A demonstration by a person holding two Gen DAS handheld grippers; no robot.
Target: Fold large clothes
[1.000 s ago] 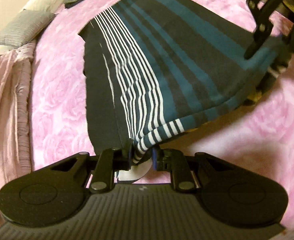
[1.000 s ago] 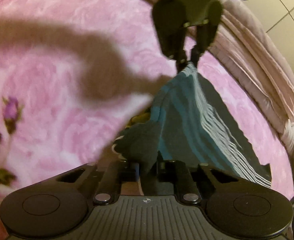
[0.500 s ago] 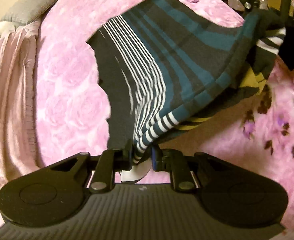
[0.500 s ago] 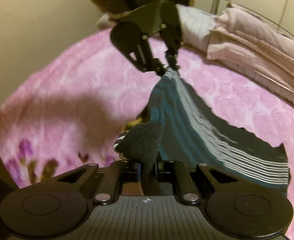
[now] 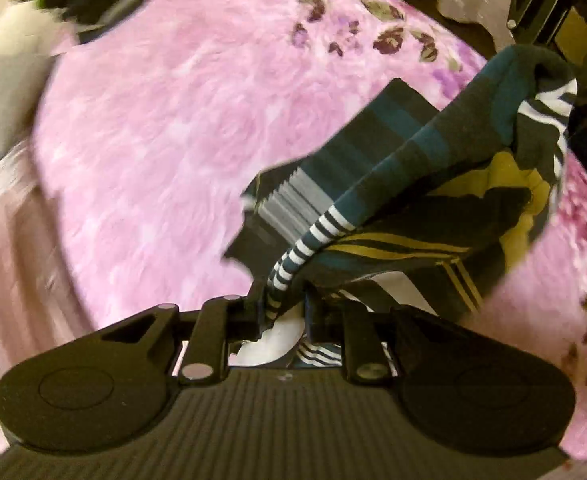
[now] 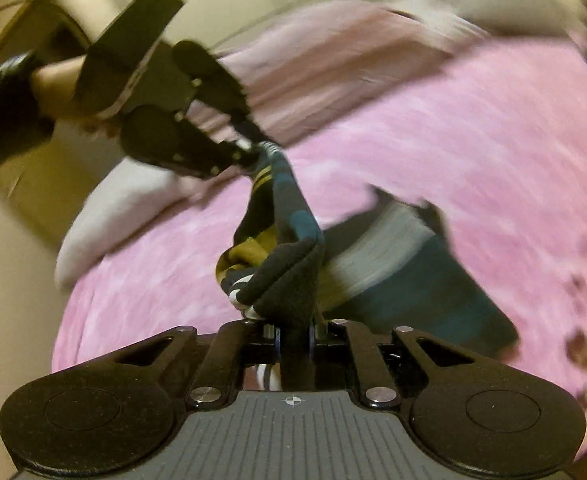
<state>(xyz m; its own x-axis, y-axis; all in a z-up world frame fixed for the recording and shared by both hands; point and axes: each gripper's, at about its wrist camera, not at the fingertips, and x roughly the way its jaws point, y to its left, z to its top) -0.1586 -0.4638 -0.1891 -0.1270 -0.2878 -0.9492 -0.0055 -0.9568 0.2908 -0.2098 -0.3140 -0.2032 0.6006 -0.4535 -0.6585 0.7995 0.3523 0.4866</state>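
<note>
While your left claw [image 5: 284, 312] sits nearest the lens, its jaws are easing apart, yet the white-banded edge of the striped garment [image 5: 433, 160] is between the pads and they press on it. From that pinch the cloth climbs away in teal and dark bands, with mustard-yellow stripes showing on its underside, up to your right claw [image 5: 549, 60] at the far upper corner of the left wrist view. Below the garment lies the bed with its pink blanket [image 5: 165, 128], and the cloth's lower part trails onto that blanket while the upper edge hangs in the air between your two tools. Flower prints [image 5: 389, 40] dot the blanket beyond the garment.

On the right wrist view, your right claw [image 6: 293, 330] is clamped tight on a dark fold of the garment [image 6: 289, 276]. The fabric stretches from there straight to your left claw [image 6: 253, 152], and a hand [image 6: 53, 80] grips that tool behind it. Past the garment, a pale pink quilt [image 6: 333, 64] is bunched at the blanket's [image 6: 473, 128] far edge, with a white pillow [image 6: 113, 208] beside it. Everything out there is blurred.
</note>
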